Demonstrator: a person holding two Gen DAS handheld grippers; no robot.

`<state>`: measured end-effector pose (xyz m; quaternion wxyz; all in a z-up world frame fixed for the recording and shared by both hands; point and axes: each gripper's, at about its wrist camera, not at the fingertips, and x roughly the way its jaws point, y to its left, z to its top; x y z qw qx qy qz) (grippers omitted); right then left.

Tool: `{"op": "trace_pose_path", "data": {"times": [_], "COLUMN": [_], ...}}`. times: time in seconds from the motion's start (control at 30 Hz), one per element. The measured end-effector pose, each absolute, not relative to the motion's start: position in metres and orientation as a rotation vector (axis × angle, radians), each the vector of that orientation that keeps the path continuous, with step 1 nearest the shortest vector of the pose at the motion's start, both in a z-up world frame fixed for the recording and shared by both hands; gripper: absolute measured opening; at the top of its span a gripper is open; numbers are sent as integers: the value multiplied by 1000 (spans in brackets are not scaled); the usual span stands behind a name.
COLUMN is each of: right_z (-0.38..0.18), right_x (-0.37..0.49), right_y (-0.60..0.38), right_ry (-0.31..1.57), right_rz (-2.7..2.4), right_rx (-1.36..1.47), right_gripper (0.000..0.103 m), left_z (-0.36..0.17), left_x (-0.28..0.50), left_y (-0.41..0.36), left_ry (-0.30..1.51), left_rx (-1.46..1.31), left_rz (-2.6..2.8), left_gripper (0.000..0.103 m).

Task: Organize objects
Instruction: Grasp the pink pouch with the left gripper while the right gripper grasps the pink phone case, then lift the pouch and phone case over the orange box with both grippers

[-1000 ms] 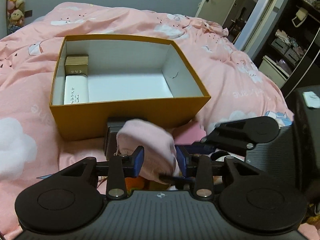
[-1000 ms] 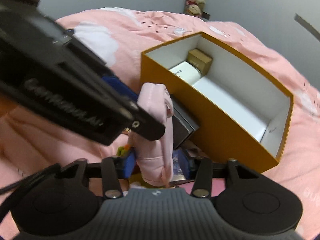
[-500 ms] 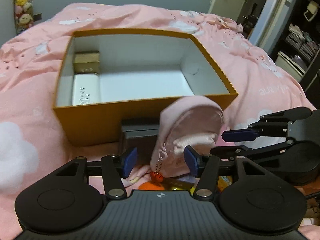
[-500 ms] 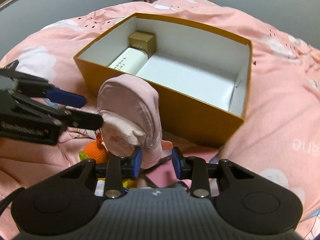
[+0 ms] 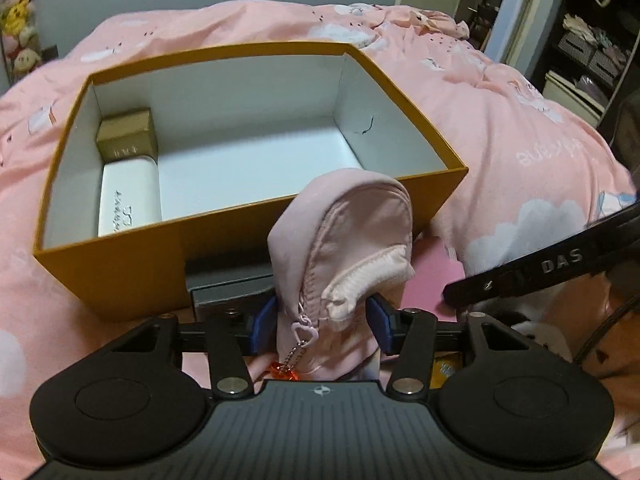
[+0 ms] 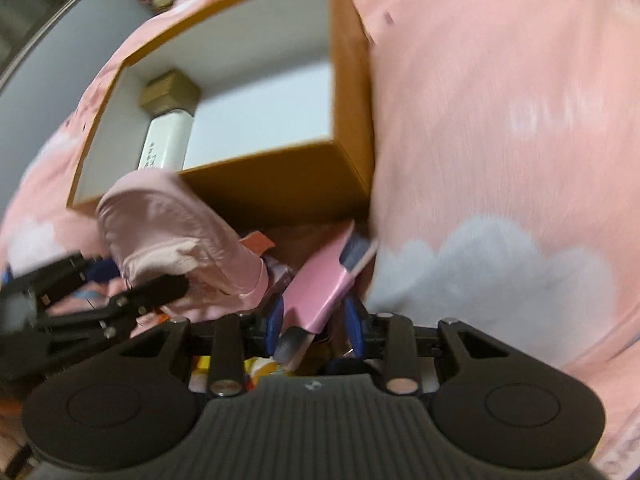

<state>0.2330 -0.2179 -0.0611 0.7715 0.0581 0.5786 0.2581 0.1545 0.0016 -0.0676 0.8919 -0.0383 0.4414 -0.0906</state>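
A pink zip pouch (image 5: pixel 344 240) with an orange charm (image 5: pixel 284 372) stands upright just in front of the orange box (image 5: pixel 248 264). My left gripper (image 5: pixel 320 324) has its jaws closing on the pouch's lower end, and both blue pads touch it. Inside the box lie a gold carton (image 5: pixel 126 134) and a white case (image 5: pixel 128 196). In the blurred right wrist view the pouch (image 6: pixel 168 224) is off to the left. My right gripper (image 6: pixel 314 318) stands apart over a flat pink item (image 6: pixel 320 280) on the bed, and I see no grip on it.
A grey box (image 5: pixel 228 284) lies against the orange box's front wall. Small colourful items (image 5: pixel 444 368) lie under the grippers. The pink bedcover (image 5: pixel 520 140) is all around. Dark shelves (image 5: pixel 592 40) stand at the right and plush toys (image 5: pixel 18 20) hang at the far left.
The right gripper has let the pouch go, rolled, and swung right over the flat pink item. The left gripper opened wider, came down around the pouch and now holds it alone.
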Motion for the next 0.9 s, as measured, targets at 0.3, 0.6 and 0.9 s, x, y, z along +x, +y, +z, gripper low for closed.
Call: {"op": "trace_pose_path", "data": {"times": [0.3, 0.6, 0.9], "right_z": [-88, -65, 2], "right_x": [251, 236, 206], "right_y": [-219, -216, -213], "right_ry": [1335, 1255, 1065], "right_rz": [543, 592, 659], "right_rx": [266, 190, 56], "right_gripper": [34, 26, 23], "left_z": [-70, -57, -18], "left_x": [157, 140, 119], "left_y": [6, 12, 19], "left_ry": [921, 901, 813], "left_rx": [-137, -173, -238], "left_rz": [-195, -193, -238], "left_gripper": [42, 29, 28]}}
